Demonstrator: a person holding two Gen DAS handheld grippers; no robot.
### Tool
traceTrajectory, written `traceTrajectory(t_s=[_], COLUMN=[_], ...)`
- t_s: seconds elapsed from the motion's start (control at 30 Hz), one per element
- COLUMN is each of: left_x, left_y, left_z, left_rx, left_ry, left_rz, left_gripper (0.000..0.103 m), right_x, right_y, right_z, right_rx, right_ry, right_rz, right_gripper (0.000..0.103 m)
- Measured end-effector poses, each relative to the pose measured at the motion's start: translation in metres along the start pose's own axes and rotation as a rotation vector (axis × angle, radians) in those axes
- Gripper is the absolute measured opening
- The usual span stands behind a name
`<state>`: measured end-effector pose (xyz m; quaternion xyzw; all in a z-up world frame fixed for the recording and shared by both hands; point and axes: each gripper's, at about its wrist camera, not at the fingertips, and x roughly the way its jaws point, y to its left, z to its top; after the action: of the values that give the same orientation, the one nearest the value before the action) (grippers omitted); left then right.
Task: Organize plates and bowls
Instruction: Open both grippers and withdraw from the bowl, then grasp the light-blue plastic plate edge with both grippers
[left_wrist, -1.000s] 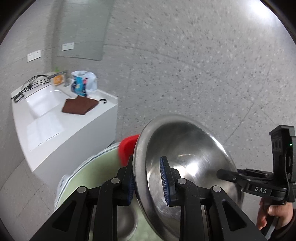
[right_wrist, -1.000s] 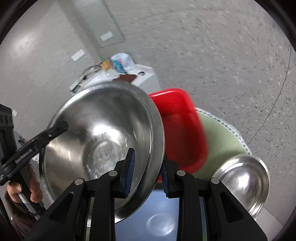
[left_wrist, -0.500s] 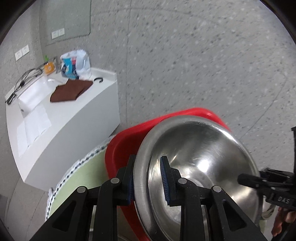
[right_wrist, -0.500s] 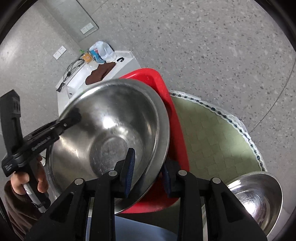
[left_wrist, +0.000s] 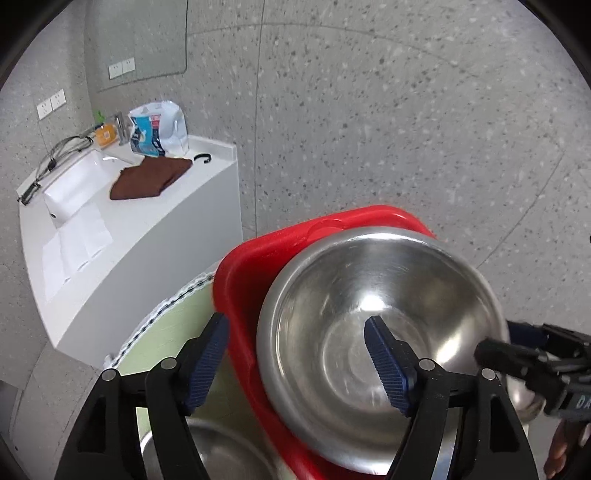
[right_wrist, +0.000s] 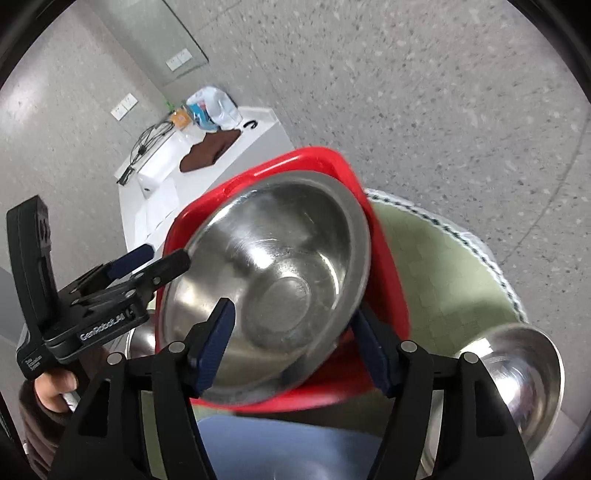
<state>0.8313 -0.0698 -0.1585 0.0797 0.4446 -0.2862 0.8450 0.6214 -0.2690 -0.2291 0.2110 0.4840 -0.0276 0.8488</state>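
A large steel bowl (left_wrist: 369, 332) sits tilted inside a red plastic basin (left_wrist: 258, 258) on a round table with a green cloth (left_wrist: 166, 332). My left gripper (left_wrist: 295, 362) is open, its fingers either side of the bowl's near rim. In the right wrist view the same bowl (right_wrist: 273, 280) lies in the red basin (right_wrist: 384, 273), and my right gripper (right_wrist: 295, 343) is open astride its rim. The left gripper (right_wrist: 162, 262) shows there at the bowl's left rim; the right gripper (left_wrist: 495, 354) shows at the right in the left wrist view.
A smaller steel bowl (right_wrist: 524, 384) stands on the green cloth (right_wrist: 436, 280) at the right; another steel bowl (left_wrist: 207, 450) lies under my left gripper. A white counter (left_wrist: 122, 236) with a brown cloth (left_wrist: 147, 177) and a bag stands beyond the table. The floor is grey speckled stone.
Both grippers held the large bowl by its rim and lowered it into the red basin. Now both have opened and let go of the rim.
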Motion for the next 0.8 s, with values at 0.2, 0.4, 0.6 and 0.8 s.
traceTrajectory(t_s=[0.2,0.4,0.6,0.8], left_x=[-0.059,-0.114,-0.128,-0.107], left_y=[-0.011,-0.045,-0.066,-0.071], left_z=[-0.038,-0.101,-0.166,-0.202], left_rx=[0.011,0.083,0.063,0.038], left_ry=[-0.091,-0.165,-0.121,-0.014], left_rz=[0.024,0.012,-0.004,0.014], left_gripper=[0.076,0.087,0.088,0.089], right_x=[-0.035,-0.089,-0.126,-0.107], right_y=[0.0,-0.004,-0.019,-0.039], right_z=[-0.018,-0.078,-0.152,-0.19], right_rx=[0.017,-0.001,0.042,0.088], right_ry=[-0.055,-0.121,-0.173,-0.123], right_rz=[-0.041,-0.137,-0.215,-0.193], right_gripper=[0.074,0.076,0.079,0.08])
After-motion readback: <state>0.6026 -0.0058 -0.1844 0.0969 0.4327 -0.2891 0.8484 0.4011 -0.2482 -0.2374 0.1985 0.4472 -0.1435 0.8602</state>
